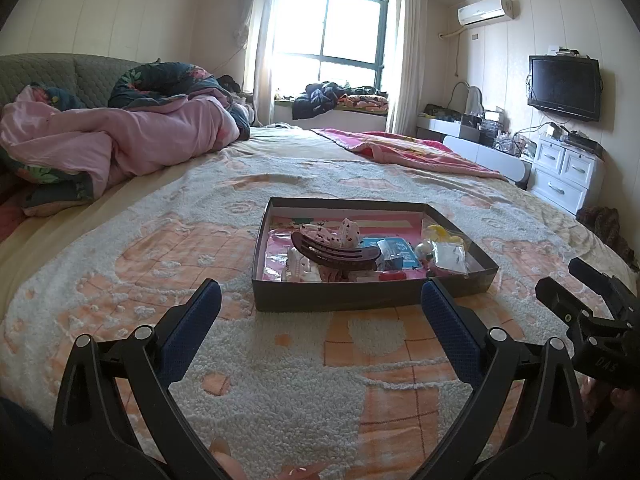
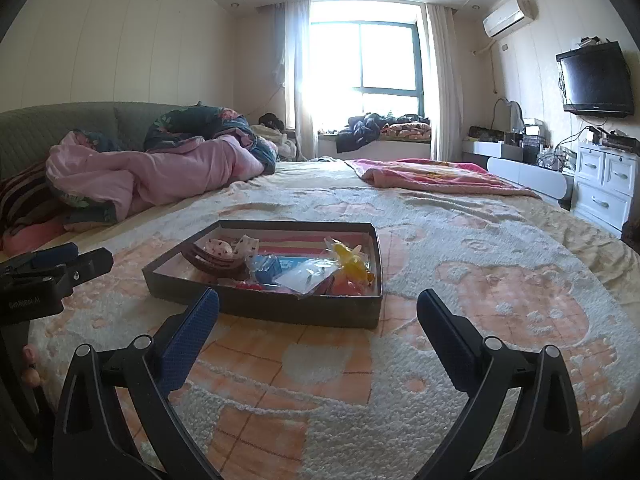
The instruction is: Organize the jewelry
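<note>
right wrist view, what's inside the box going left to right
Inside the dark cardboard box: brown curved hair claw clip → blue paper packet → clear plastic bag → yellow plastic-wrapped piece. Both grippers, left gripper and right gripper, hang open short of the box.

Hair claw (image 1: 335,255) in box (image 1: 372,294) — on bed (image 1: 280,360).

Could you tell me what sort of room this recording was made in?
It looks like a home bedroom. The box of jewelry sits on a large bed with a rumpled pink quilt, and a television hangs on the wall above white drawers.
</note>
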Demonstrator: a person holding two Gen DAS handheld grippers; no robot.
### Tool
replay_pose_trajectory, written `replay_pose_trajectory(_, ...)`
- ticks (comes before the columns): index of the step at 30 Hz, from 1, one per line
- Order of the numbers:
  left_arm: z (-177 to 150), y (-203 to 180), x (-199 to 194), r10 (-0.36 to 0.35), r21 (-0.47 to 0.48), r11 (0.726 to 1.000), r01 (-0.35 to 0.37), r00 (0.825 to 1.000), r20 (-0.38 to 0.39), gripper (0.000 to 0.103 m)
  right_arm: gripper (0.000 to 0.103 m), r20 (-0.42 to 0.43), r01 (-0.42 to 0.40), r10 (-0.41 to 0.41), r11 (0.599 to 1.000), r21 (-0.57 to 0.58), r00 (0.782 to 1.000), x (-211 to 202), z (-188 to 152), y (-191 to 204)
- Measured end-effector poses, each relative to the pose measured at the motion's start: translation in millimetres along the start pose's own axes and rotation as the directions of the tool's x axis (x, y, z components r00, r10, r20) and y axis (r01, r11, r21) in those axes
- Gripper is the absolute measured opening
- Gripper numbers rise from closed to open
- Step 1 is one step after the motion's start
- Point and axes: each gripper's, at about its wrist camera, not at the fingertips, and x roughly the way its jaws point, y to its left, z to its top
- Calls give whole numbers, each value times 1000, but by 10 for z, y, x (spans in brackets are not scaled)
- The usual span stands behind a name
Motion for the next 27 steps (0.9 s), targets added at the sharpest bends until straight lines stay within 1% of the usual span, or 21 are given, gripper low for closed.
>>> replay_pose_trajectory(27, -4, 0, -1, 1, 1, 1000, -1, 1000, -1, 92, 96, 5, 6, -6, 1000, 4, 1000, 0, -19, -10)
